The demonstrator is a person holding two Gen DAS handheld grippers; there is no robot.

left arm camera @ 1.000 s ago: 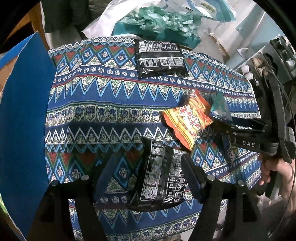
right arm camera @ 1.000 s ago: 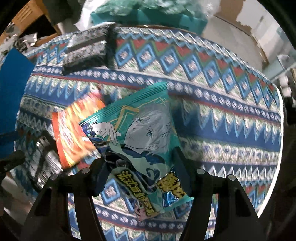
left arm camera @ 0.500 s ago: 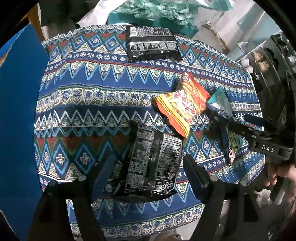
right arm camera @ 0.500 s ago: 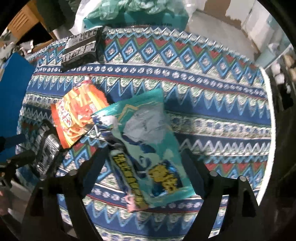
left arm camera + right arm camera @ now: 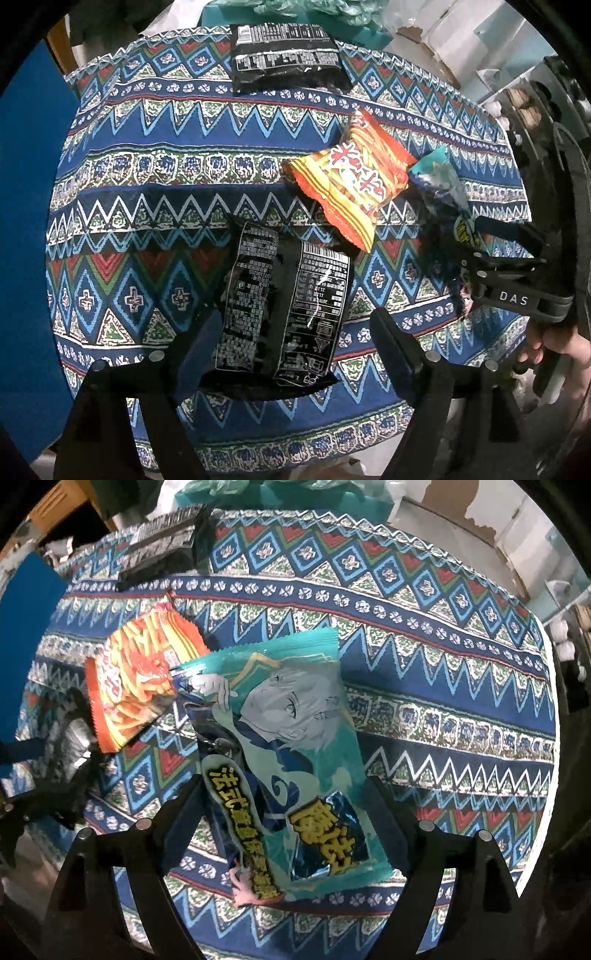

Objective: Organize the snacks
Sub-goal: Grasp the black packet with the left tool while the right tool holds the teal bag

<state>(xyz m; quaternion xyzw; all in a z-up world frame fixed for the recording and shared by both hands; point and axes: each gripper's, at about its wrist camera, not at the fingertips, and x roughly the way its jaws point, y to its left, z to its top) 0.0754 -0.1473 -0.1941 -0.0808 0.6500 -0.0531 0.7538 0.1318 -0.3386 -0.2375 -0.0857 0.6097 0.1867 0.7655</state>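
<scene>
A black snack bag [image 5: 284, 306] lies on the patterned cloth between the open fingers of my left gripper [image 5: 291, 332]. A teal snack packet with a cartoon face [image 5: 291, 746] lies between the open fingers of my right gripper [image 5: 286, 801]; it also shows in the left wrist view [image 5: 439, 177]. An orange snack bag [image 5: 351, 173] lies between them, its edge beside the teal packet [image 5: 136, 686]. A second black bag [image 5: 284, 55] lies at the far edge. The right gripper shows in the left wrist view [image 5: 506, 258].
The round table with the blue patterned cloth [image 5: 155, 184] has its near edge just under both grippers. A blue panel [image 5: 22, 221] stands at the left. Teal plastic and boxes [image 5: 314, 7] lie beyond the far edge.
Both grippers have opened and drawn back and up. The black bag and the teal packet now lie flat on the cloth between the fingers. The orange bag sits in the same place.
</scene>
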